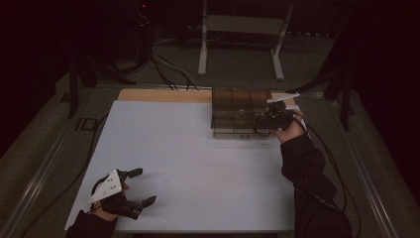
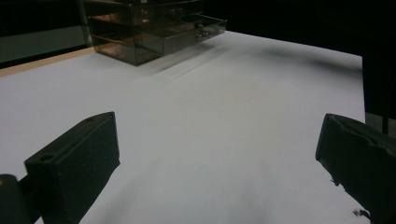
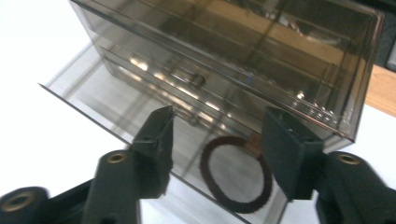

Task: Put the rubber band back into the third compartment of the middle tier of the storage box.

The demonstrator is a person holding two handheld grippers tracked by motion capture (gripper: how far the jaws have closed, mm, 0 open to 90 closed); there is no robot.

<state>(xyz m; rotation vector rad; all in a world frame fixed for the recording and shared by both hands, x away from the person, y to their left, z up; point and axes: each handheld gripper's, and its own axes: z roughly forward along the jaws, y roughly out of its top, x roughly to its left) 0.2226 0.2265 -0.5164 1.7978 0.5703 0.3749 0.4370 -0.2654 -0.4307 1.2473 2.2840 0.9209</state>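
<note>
One dark hair tie [image 3: 236, 174] lies flat in the open bottom drawer [image 3: 140, 112] of the clear organizer [image 1: 241, 111], framed by our right gripper [image 3: 217, 154]'s parted, empty fingers; soft and light, best pinched across its band, while our left gripper [image 1: 141, 187] idles agape over the surface [image 1: 198, 163].

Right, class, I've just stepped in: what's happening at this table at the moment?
A person works at a white table with a gripper in each hand. The right gripper, jaws open, hovers over the pulled-out bottom drawer of a smoky clear drawer organizer at the table's far side. A dark hair tie lies in that drawer, between the jaws, not gripped. The left gripper sits open near the table's front-left corner, holding nothing.
</note>
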